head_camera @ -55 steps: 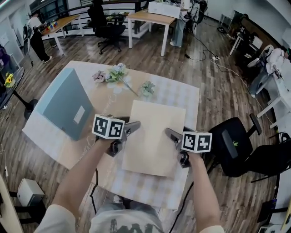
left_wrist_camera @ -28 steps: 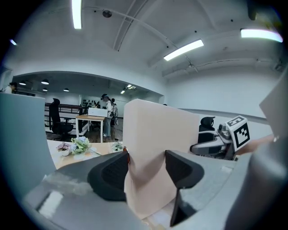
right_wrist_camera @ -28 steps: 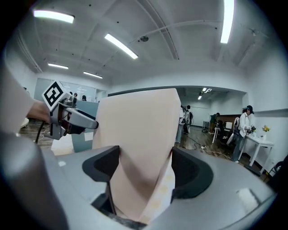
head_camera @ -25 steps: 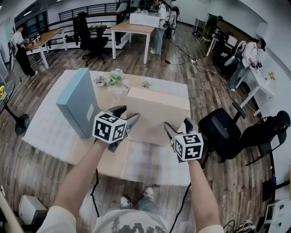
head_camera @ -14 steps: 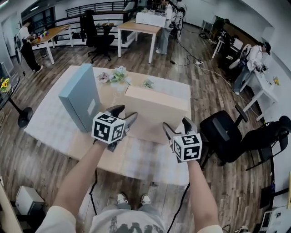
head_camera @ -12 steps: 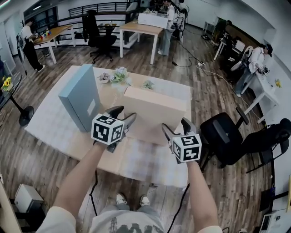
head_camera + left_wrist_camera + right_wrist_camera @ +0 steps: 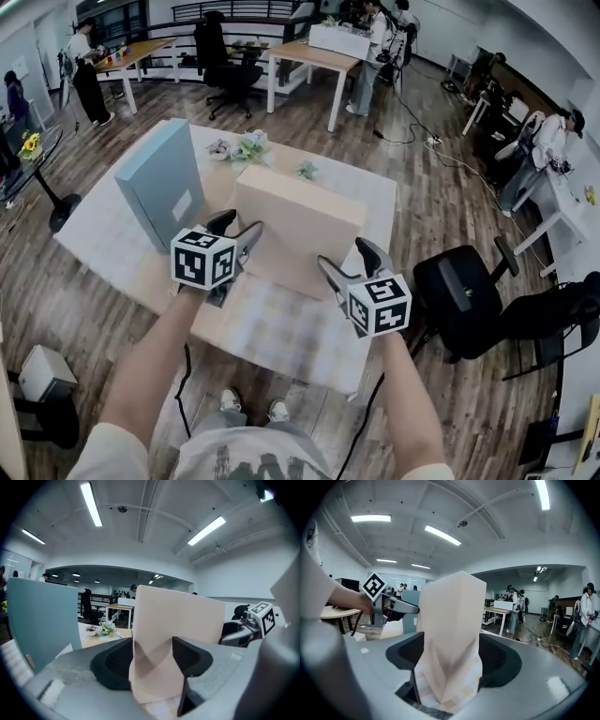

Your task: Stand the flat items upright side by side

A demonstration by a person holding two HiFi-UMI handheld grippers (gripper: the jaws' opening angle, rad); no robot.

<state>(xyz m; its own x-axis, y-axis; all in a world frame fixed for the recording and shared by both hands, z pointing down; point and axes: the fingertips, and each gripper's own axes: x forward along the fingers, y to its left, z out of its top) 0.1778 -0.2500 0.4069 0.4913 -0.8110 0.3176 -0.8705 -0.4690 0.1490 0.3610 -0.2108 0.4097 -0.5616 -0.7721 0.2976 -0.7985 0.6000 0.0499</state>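
Observation:
A flat beige box (image 7: 292,225) stands on its long edge on the table (image 7: 281,330), beside an upright blue-grey box (image 7: 157,180) to its left. My left gripper (image 7: 236,228) is shut on the beige box's left end (image 7: 178,630), both pads against its faces. My right gripper (image 7: 347,261) is shut on the right end (image 7: 450,616); its jaws have just eased open slightly, and the box still fills the gap between them. The blue-grey box (image 7: 42,616) shows left in the left gripper view.
Artificial flowers (image 7: 246,147) lie at the table's far side behind the boxes. A black office chair (image 7: 461,291) stands close to the table's right edge. A checked cloth covers the near part of the table. Desks, chairs and people fill the room beyond.
The beige box lay flat on the table between my grippers; it now stands upright on its long edge, closer to the blue-grey box. Both grippers have stayed on its ends.

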